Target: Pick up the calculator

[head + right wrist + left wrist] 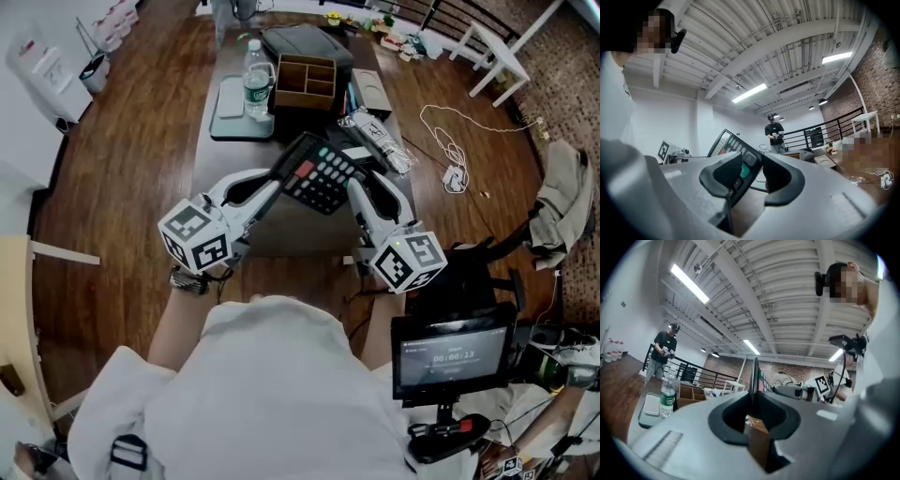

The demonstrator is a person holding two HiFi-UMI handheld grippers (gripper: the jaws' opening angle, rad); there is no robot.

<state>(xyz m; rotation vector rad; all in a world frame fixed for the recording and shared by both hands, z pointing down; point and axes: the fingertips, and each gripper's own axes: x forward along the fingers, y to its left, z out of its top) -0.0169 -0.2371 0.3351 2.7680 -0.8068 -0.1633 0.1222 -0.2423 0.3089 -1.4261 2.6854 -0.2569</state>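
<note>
The black calculator (319,173) with a red key and pale keys hangs tilted above the long table (281,234). My left gripper (279,180) is shut on its left edge. In the left gripper view the calculator (755,376) shows edge-on as a thin dark blade, and the left gripper (754,401) clamps it. My right gripper (370,192) is at its lower right corner, jaws wide and drawing in slightly. In the right gripper view the calculator (726,143) slants between the jaws of the right gripper (752,176), with a gap left beside the right jaw.
On the table's far half stand a water bottle (255,80), a wooden divider box (307,82), a grey tray (232,98) and a black case (305,42). White cable (450,150) lies on the floor to the right. A person (774,133) stands far off.
</note>
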